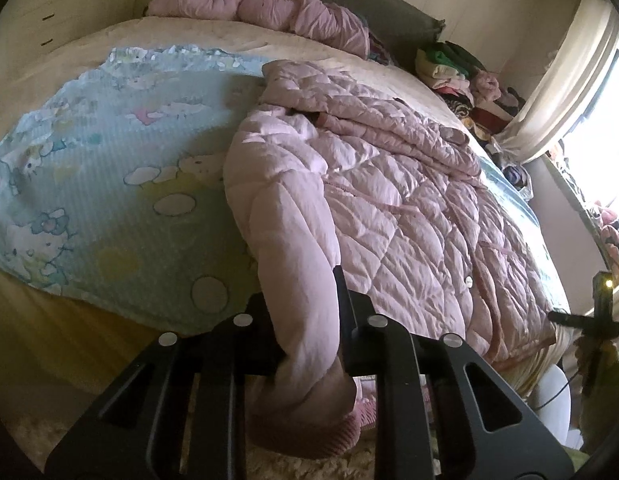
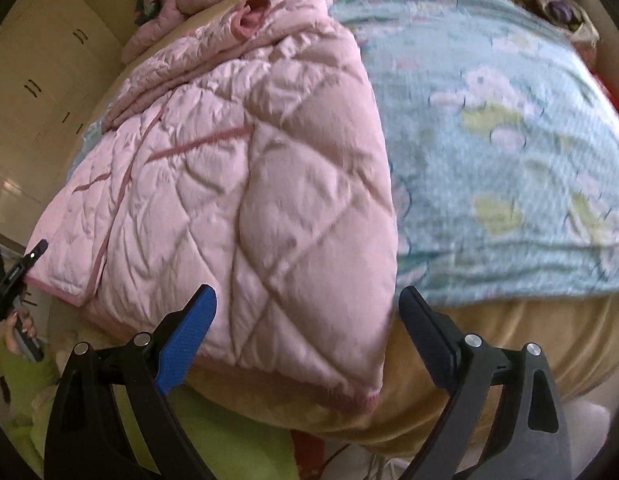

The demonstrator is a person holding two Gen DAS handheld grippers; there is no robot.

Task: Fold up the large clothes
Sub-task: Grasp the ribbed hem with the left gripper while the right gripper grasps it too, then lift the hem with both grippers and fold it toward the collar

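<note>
A pink quilted puffer jacket [image 1: 389,208] lies spread on the bed over a light blue cartoon blanket [image 1: 109,184]. My left gripper [image 1: 305,312] is shut on the jacket's sleeve [image 1: 297,264], which hangs down over the bed edge with its ribbed cuff below the jaws. In the right wrist view the jacket [image 2: 237,184] lies with its hem at the near bed edge. My right gripper [image 2: 305,312] is open and empty, its jaws on either side of the jacket's near corner, just short of it. The left gripper also shows in the right wrist view [image 2: 25,264] at the far left.
Another pink padded garment [image 1: 261,8] is bunched at the head of the bed. A pile of folded clothes [image 1: 461,72] sits at the far right by the window and curtain [image 1: 569,80]. Cream wardrobe doors [image 2: 33,92] stand to the left. A shaggy rug [image 1: 309,464] lies below.
</note>
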